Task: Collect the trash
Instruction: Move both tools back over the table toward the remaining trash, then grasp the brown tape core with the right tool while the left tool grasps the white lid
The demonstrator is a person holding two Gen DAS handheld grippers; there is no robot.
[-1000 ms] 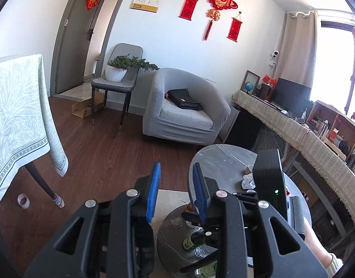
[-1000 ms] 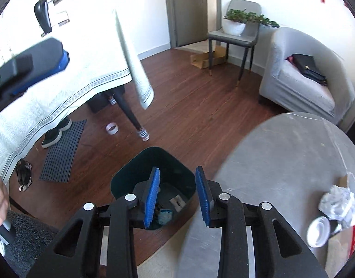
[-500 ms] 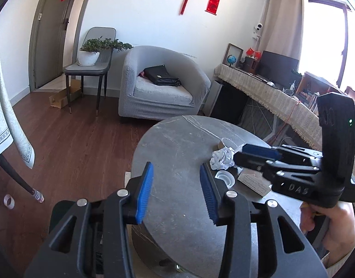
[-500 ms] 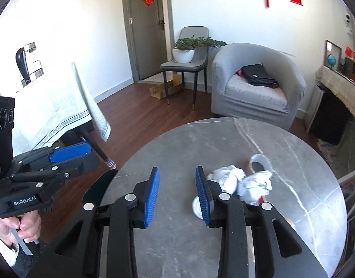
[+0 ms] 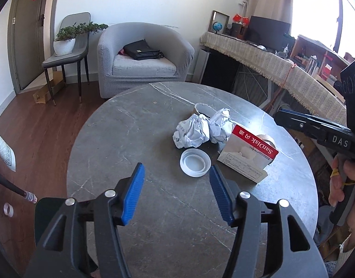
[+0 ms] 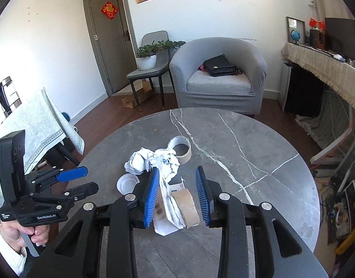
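Trash lies in a cluster on the round grey marble table [image 5: 131,139]: two crumpled paper balls [image 5: 193,132], a white plastic lid [image 5: 195,163], a red-and-white SanDisk card pack [image 5: 247,153], a brown tape roll [image 6: 186,205] and a cardboard ring [image 6: 181,149]. My left gripper [image 5: 176,176] hovers just short of the lid, its jaws opening, with nothing between them. My right gripper [image 6: 176,173] is partly open above the card pack [image 6: 168,199] and tape roll, which show between its blue pads; I see no pad pressing on them.
A dark green bin [image 5: 48,210] stands on the wood floor by the table's left edge. Beyond the table are a grey armchair [image 5: 142,55] with a black bag and a chair with a potted plant [image 5: 64,44]. A cloth-covered table [image 6: 34,120] is at left.
Both grippers swung away from the floor and bin to over the tabletop trash. The left jaws spread wider. The right jaws kept the same gap.
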